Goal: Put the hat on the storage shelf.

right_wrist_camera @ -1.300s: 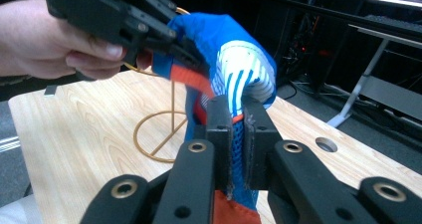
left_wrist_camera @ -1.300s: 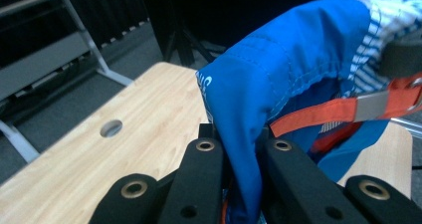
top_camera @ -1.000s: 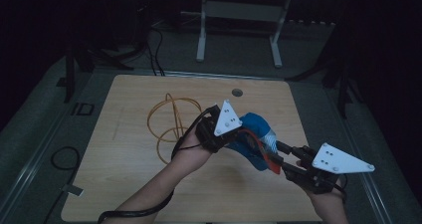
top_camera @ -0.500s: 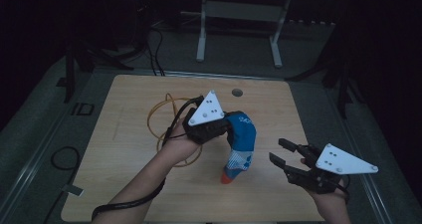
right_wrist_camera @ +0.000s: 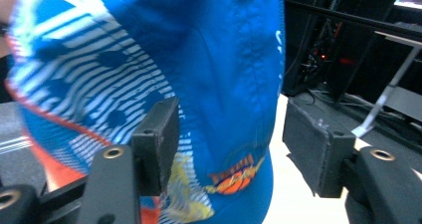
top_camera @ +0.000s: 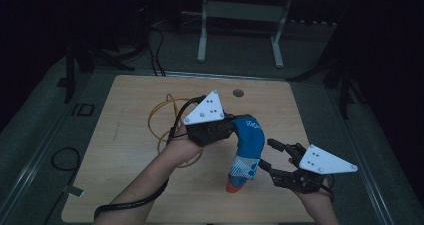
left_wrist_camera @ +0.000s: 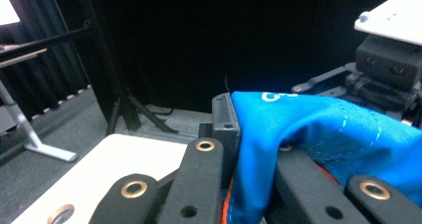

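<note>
- Blue sock (top_camera: 247,147): a second ago stretched level between both grippers; now hangs by one end from the left gripper (top_camera: 227,130), its orange toe down near the table (top_camera: 125,185).
- Right gripper (top_camera: 272,157): a second ago clamped on the sock's far end; now free of it, just beside the hanging cloth. Its jaws have just been opening; in the right gripper view the sock sits between them, pads apart from it.
- Left gripper: now slightly nearer the table's middle, tilted differently.

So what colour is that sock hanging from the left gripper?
The sock is mostly bright blue, with white stripes and orange-red trim; the right gripper view shows it best.
</note>
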